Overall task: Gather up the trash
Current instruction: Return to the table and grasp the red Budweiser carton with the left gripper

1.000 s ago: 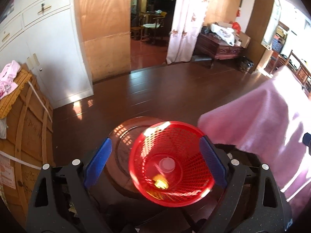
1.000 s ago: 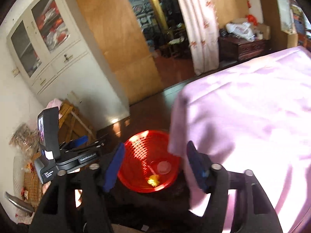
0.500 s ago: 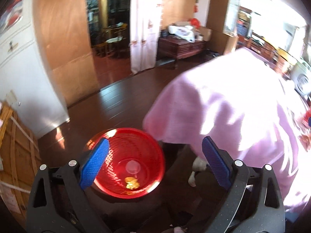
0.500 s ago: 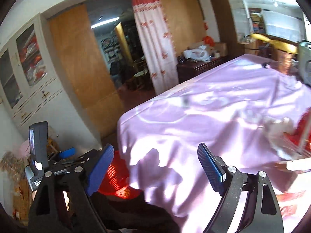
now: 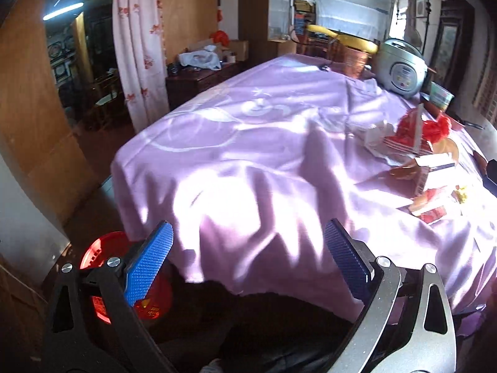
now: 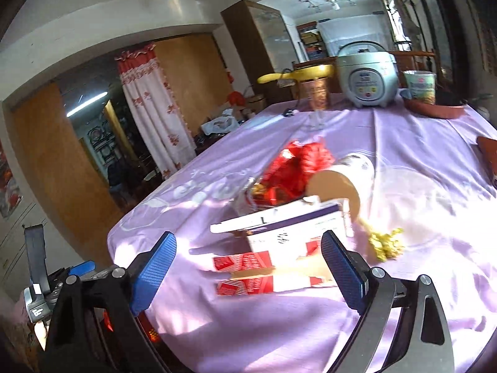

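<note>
Item: white carton (image 6: 298, 233) on table (image 6: 403, 161), light, crushable; I'd pinch its side walls; both claws gape empty, just widened.

Black-framed tool (image 5: 248, 261) with blue textured pads (image 5: 149, 264), silver screws.

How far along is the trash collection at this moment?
Done: some yellow scrap lies in the red basket on the floor. In hand: nothing; the left tongs and right tongs are both open and empty. Left: the white box, tipped paper cup, red wrappers and yellow scrap on the tablecloth.
</note>
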Motion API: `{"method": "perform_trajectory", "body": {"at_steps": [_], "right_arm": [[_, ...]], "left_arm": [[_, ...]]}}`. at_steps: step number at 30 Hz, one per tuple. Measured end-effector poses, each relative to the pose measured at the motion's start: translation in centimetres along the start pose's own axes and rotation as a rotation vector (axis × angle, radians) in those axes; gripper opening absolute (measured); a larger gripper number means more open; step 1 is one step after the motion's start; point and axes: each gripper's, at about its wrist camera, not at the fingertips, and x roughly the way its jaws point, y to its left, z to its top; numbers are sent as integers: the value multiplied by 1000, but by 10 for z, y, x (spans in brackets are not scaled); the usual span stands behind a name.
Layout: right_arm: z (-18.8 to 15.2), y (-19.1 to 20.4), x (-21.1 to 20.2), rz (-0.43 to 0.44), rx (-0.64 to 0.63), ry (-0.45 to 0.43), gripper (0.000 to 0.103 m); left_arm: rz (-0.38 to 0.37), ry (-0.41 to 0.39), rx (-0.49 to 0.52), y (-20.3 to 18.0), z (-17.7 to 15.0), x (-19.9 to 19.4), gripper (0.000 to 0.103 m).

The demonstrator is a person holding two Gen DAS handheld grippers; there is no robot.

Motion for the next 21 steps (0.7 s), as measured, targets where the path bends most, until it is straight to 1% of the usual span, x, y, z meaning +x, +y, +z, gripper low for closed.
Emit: {"method": "perform_trajectory", "body": {"at_steps": [2, 6, 9, 12, 14, 16, 20, 21], "right_arm": [[-2, -19, -5, -17, 46, -12, 93], [-3, -51, -10, -18, 128, -27, 93], [-5, -57, -13, -13, 151, -32, 93], [-5, -61, -13, -13, 151, -33, 93], [-4, -63, -15, -12, 150, -35, 93], [-5, -67, -17, -9, 154, -38, 93], [-7, -72, -21, -1, 170, -45, 93], [-7, -74, -21, 2, 174, -46, 93]], "left_arm": [[-40, 0, 40, -23, 6, 3, 94], [-92, -42, 162, -75, 10, 1, 94], [-125, -79, 259, -111, 11, 2, 94], [-169, -105, 332, -140, 13, 6, 94], [-196, -114, 375, -156, 12, 10, 94], [-204, -130, 420, -171, 14, 15, 94], [-234, -135, 482, -187, 11, 20, 94], [-248, -134, 496, -190, 11, 23, 92]]}}
